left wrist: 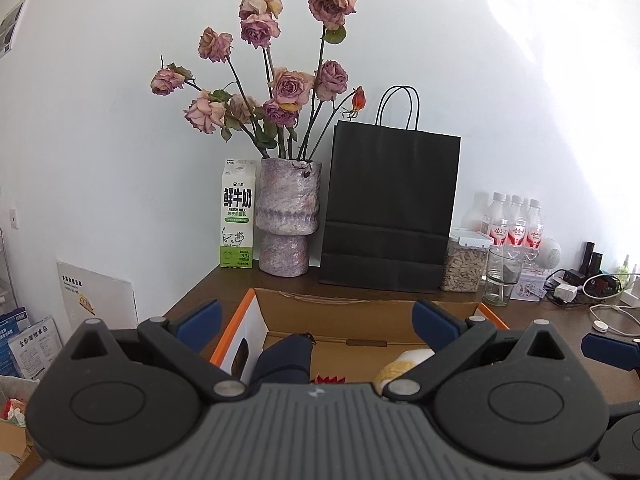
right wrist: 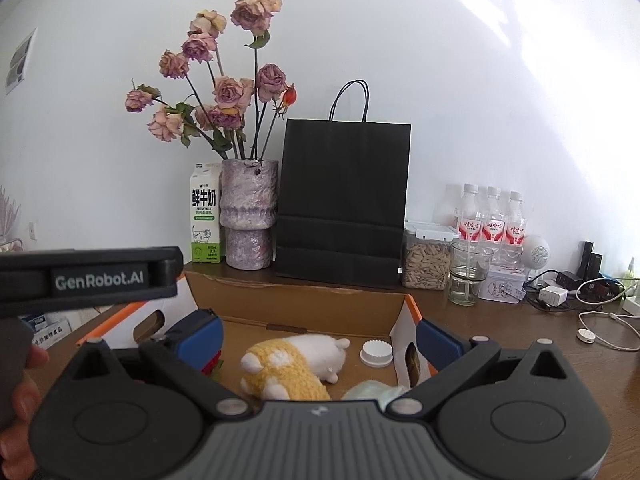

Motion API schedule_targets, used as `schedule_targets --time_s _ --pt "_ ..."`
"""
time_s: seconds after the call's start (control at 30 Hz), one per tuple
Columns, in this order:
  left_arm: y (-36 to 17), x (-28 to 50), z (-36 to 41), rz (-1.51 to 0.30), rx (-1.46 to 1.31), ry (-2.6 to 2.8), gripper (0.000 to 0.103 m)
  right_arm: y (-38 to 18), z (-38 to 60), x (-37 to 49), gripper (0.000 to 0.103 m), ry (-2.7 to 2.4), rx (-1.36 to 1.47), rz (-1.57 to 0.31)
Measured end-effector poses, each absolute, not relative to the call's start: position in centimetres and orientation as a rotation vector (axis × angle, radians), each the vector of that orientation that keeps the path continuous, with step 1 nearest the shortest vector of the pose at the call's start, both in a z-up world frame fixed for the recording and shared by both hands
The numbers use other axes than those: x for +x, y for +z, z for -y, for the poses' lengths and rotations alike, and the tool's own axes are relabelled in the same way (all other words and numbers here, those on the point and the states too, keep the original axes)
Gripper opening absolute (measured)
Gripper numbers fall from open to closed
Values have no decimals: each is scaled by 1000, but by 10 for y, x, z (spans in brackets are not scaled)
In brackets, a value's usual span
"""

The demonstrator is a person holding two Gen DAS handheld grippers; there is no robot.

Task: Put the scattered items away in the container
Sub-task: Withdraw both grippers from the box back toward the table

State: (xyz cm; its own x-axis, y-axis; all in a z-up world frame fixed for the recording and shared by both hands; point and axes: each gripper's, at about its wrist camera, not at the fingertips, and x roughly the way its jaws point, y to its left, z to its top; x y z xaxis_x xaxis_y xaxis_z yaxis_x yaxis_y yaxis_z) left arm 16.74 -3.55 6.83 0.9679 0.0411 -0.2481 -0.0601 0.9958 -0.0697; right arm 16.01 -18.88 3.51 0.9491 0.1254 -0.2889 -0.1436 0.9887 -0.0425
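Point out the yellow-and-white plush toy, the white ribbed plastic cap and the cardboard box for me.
Yellow-and-white plush toy (right wrist: 294, 364): right wrist view, on its body.
White ribbed plastic cap (right wrist: 376, 353): right wrist view, on its top.
Cardboard box (right wrist: 296, 300): right wrist view, on its far inner wall.

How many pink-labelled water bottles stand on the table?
3 clearly, in a row against the wall behind the glass cup: left bottle, middle bottle, right bottle. A paler shape left of them may be a fourth.
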Motion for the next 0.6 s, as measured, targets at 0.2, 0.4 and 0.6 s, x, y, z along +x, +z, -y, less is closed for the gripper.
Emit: schedule_targets --time_s 0.2,0.4,0.6 --pt "70 136 36 -248 -63 27 103 30 195 129 103 141 -81 -301" --pt "67 104 37 -253 -42 11 103 21 204 97 103 142 -106 -325" --pt "50 79 30 -312 -33 14 103 6 217 67 103 129 -120 -368"
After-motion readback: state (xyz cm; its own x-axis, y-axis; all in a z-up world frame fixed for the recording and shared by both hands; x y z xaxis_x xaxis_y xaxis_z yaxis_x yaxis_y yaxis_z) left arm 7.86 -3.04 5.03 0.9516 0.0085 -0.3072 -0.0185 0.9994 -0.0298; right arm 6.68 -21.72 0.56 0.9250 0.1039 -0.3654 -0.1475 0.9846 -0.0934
